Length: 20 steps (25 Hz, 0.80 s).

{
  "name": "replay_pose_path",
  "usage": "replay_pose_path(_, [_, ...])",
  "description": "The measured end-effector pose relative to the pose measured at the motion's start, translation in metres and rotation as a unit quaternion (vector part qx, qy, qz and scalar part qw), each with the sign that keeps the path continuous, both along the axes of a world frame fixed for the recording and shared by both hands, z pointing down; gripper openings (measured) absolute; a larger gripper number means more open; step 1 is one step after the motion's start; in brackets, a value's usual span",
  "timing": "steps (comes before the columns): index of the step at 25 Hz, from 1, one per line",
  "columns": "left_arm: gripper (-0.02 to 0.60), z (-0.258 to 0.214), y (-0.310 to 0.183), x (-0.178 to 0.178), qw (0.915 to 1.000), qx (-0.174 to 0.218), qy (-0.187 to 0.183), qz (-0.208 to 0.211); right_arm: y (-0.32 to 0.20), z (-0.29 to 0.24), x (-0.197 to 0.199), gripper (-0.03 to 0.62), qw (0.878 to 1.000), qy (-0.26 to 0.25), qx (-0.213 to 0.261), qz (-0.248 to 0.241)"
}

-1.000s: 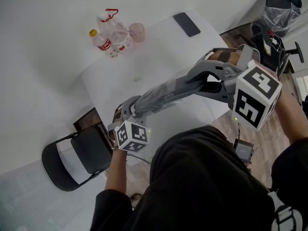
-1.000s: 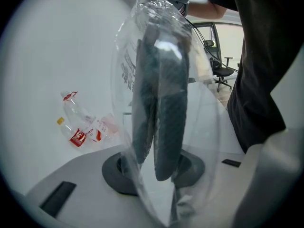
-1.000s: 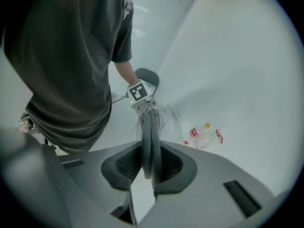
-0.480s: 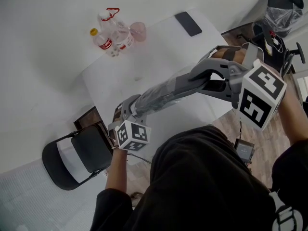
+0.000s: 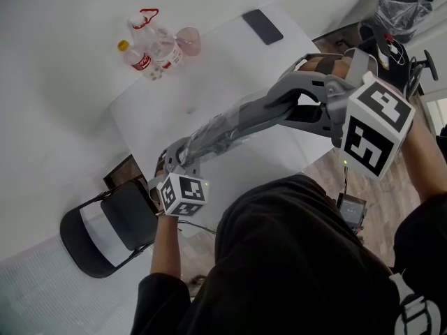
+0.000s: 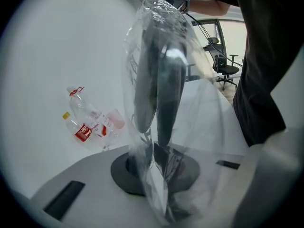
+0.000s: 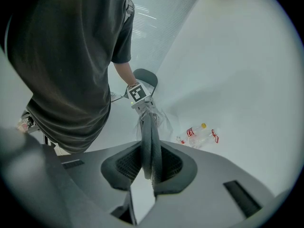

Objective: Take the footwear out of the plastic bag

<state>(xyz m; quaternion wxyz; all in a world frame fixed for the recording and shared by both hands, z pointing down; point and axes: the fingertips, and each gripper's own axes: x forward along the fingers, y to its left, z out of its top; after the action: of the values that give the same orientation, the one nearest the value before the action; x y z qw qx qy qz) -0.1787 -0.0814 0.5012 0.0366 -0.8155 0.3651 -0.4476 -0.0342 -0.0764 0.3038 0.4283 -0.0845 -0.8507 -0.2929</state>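
A clear plastic bag (image 6: pixel 204 127) with a pair of dark grey footwear (image 6: pixel 161 80) inside is stretched in the air between both grippers, above the white table (image 5: pixel 209 82). My left gripper (image 5: pixel 173 162) is at the lower left and is shut on the bag's bunched end (image 6: pixel 159 175). My right gripper (image 5: pixel 290 103) is at the upper right, with its pads closed on the other end of the footwear (image 7: pixel 151 137). In the right gripper view the footwear runs from the right gripper (image 7: pixel 151 167) straight to the left gripper (image 7: pixel 141 101).
Two plastic bottles (image 5: pixel 150 47) and a pinkish cup (image 5: pixel 188 40) stand at the table's far left. A dark phone (image 5: pixel 262 26) lies at the far edge. A black folding chair (image 5: pixel 105 236) stands at the left. An office chair and a lined bin (image 5: pixel 401 12) are at the upper right.
The two grippers have drawn slightly further apart, so the bagged footwear hangs longer and straighter between them. The head view has shifted a little.
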Motion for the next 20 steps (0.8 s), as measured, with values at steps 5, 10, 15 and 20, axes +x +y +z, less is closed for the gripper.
replay_pose_path(5, [0.026, 0.0028, -0.0002, -0.002, 1.0, -0.003, -0.001, -0.003, -0.0014, -0.0017, 0.0015, 0.075, 1.0, 0.0, 0.002, -0.001])
replay_pose_path(10, [0.025, 0.0009, -0.0002, -0.0032, 1.0, -0.002, 0.001, -0.007, -0.0008, -0.005, 0.0035, 0.075, 1.0, -0.002, 0.003, -0.001])
replay_pose_path(15, [0.024, 0.0014, -0.0007, -0.0063, 0.9999, -0.002, -0.002, -0.014, -0.0019, -0.0078, 0.006, 0.075, 1.0, -0.006, 0.005, -0.003])
replay_pose_path(20, [0.023, 0.0013, -0.0019, -0.0083, 0.9998, -0.002, -0.002, -0.018, -0.0044, -0.0096, 0.0081, 0.075, 1.0, -0.01, 0.003, -0.003])
